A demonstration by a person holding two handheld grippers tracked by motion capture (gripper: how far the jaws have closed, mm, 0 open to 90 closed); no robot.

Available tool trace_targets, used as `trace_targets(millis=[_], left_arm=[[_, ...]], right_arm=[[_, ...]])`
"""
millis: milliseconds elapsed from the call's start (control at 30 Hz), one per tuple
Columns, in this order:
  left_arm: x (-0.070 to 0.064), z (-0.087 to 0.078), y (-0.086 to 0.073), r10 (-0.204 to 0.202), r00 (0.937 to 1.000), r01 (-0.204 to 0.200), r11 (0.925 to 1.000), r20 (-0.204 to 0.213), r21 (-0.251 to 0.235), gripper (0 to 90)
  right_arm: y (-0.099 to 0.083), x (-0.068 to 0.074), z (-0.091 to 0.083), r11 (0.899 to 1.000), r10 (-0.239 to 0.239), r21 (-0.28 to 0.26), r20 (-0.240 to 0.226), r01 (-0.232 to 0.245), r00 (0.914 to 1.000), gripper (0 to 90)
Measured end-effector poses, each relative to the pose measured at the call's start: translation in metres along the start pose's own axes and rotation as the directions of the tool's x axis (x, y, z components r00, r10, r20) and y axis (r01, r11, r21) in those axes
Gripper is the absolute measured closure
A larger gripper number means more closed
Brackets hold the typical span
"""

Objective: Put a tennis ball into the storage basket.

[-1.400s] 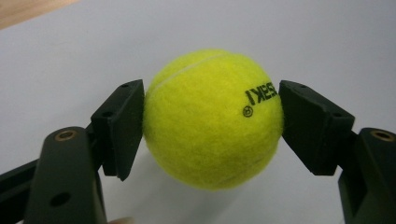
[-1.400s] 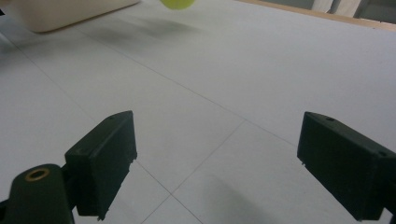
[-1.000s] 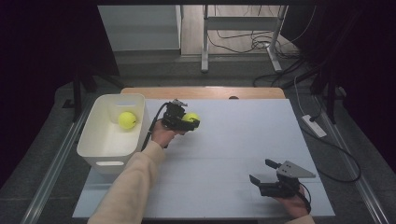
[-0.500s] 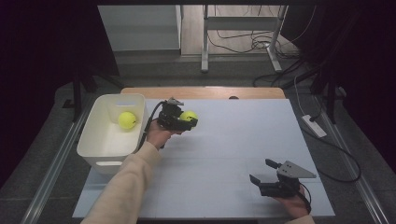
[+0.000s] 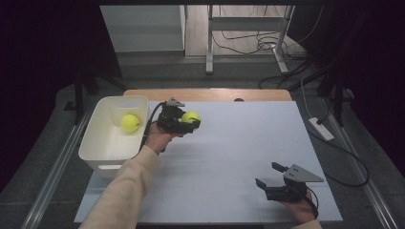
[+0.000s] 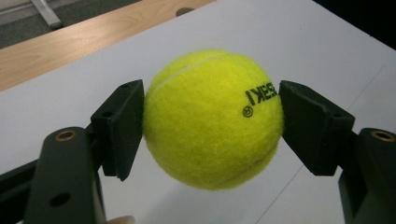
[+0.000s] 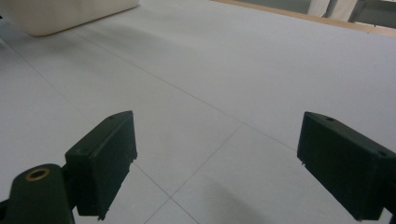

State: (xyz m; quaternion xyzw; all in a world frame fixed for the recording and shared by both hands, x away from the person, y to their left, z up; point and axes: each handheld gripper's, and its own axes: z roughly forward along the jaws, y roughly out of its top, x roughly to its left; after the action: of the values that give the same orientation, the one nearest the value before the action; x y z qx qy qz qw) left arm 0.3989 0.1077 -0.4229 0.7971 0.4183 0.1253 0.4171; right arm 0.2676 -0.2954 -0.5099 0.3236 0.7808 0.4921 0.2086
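A yellow tennis ball (image 5: pixel 191 117) (image 6: pixel 212 119) sits between the two black jaws of my left gripper (image 5: pixel 187 122) (image 6: pixel 211 121), which is shut on it and holds it above the white table top, just right of the bin. A second yellow tennis ball (image 5: pixel 130 122) lies inside the white plastic bin (image 5: pixel 98 145) at the table's left. My right gripper (image 5: pixel 270 176) (image 7: pixel 215 163) rests low near the front right of the table, open, with nothing between its jaws.
The white sheet (image 5: pixel 248 138) covers most of the table, with a wooden strip (image 5: pixel 215 94) (image 6: pixel 70 42) along the far edge. The bin's corner (image 7: pixel 60 14) appears far off in the right gripper view. Cables and metal stand legs (image 5: pixel 248 43) lie on the floor beyond.
My left gripper has carried the tennis ball a little toward the bin, to the left. The right gripper has stayed where it was.
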Motion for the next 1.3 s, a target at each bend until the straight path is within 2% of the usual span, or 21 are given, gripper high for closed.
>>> trace_targets(millis=[267, 667, 1300], left_arm=[[-0.003, -0.014, 0.003, 0.008, 0.9999, -0.008, 0.9993, 0.012, -0.036, 27.1], [-0.002, -0.025, 0.004, 0.006, 0.9998, -0.005, 0.9975, 0.017, -0.07, 27.2], [-0.002, -0.047, 0.006, 0.001, 0.9996, 0.003, 0.9906, 0.029, -0.137, 27.2]], right_arm=[[0.0, 0.0, 0.0, 1.0, -0.001, 0.0, 0.001, 0.001, 1.0, 11.8], [0.0, 0.0, 0.0, 1.0, 0.0, 0.002, 0.001, 0.0, 1.0, 11.9], [0.0, 0.0, 0.001, 1.0, -0.001, 0.005, 0.002, 0.001, 1.0, 11.8]])
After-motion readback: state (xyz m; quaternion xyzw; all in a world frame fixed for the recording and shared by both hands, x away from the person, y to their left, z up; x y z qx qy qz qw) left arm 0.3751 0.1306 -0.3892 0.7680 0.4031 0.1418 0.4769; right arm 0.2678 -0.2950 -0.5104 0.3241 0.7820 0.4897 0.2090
